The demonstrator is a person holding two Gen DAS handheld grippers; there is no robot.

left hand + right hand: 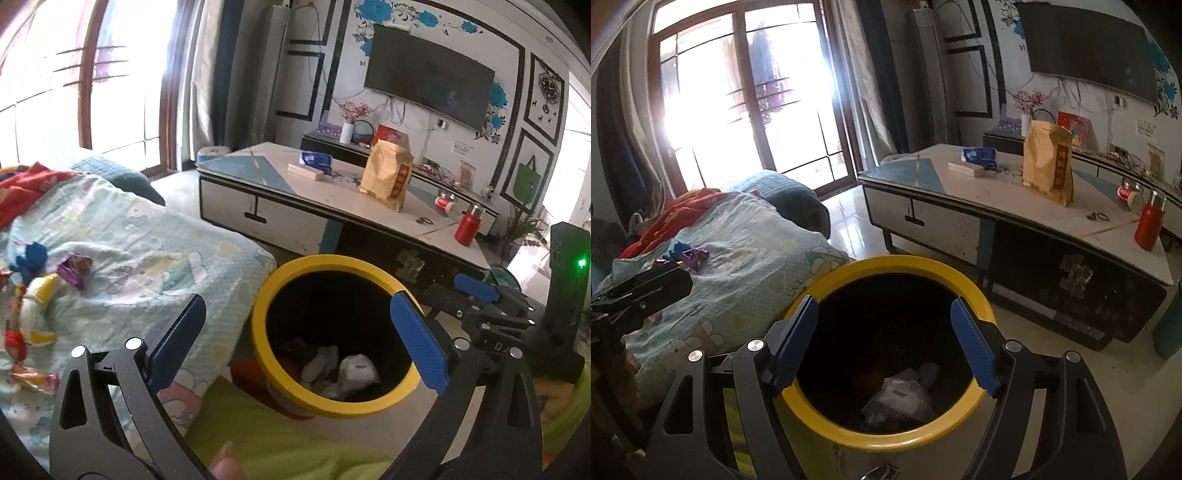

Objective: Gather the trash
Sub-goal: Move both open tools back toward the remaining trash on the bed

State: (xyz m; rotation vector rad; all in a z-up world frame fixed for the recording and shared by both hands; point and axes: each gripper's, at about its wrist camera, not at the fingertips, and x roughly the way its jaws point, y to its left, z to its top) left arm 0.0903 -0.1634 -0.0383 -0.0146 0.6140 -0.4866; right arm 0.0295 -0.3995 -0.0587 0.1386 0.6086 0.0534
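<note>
- Currently the remaining trash is a scatter of crinkled foil snack wrappers (pixel 74 271), purple, red and orange, on the pale-green patterned quilt (pixel 155 236) covering the couch.
- Handling, as a judgement: wrappers look feather-light, thin, soft and slick; they should crush flat under the pads. Best pinched at a bunched fold or twisted end, not on a flat face, without catching the quilt beneath.
- Left gripper (pixel 295 328): jaws spread as wide as they go, nothing between them. Wrappers lie well apart, off to its left.
- Right gripper (pixel 886 343): jaws partly open, holding nothing, poised over the yellow-rimmed black waste bin (pixel 908 264).
- Bin holds crumpled white paper or plastic (pixel 901 398); too dim inside to tell which.
- Purple wrapper (pixel 694 255) shows far left in the right wrist view, beside the left tool's body.
</note>
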